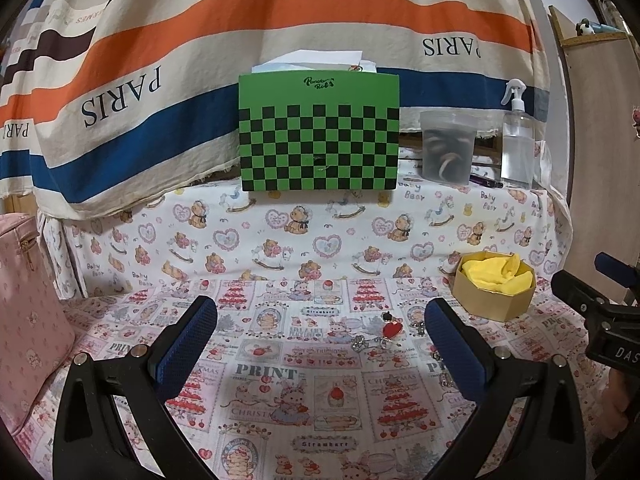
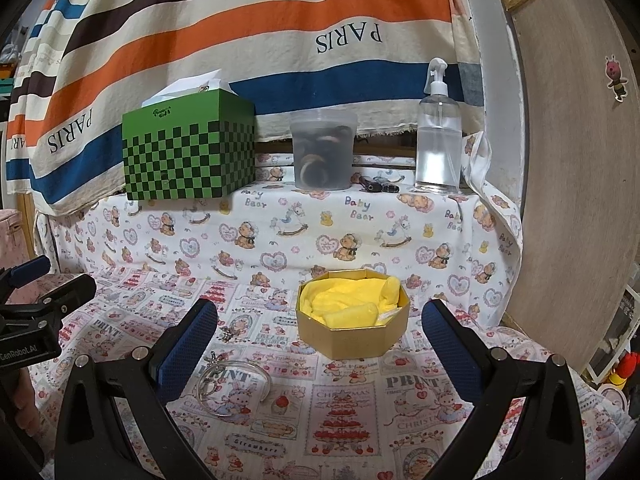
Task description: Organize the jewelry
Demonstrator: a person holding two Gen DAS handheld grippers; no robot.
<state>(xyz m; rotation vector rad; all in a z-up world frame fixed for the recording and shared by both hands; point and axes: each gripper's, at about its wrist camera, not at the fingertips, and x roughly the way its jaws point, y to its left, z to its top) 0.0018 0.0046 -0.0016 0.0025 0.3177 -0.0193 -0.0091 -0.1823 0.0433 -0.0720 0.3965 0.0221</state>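
Observation:
A gold octagonal box point(image 1: 494, 290) lined with yellow cloth sits on the printed tablecloth; it also shows in the right wrist view point(image 2: 352, 314). A red heart brooch point(image 1: 392, 329) and small silver pieces point(image 1: 360, 344) lie between my left gripper's fingers. My left gripper point(image 1: 320, 320) is open and empty above the cloth. A thin clear bangle point(image 2: 234, 386) and a small silver charm point(image 2: 227, 334) lie beside my right gripper's left finger. My right gripper point(image 2: 320, 320) is open and empty, with the box just ahead of it.
On the raised shelf behind stand a green checkered tissue box point(image 1: 319, 132), a clear tub point(image 1: 448, 146) and a spray bottle point(image 1: 517, 136). A pink bag point(image 1: 28, 320) stands at the left. A wooden panel point(image 2: 568, 160) stands at the right.

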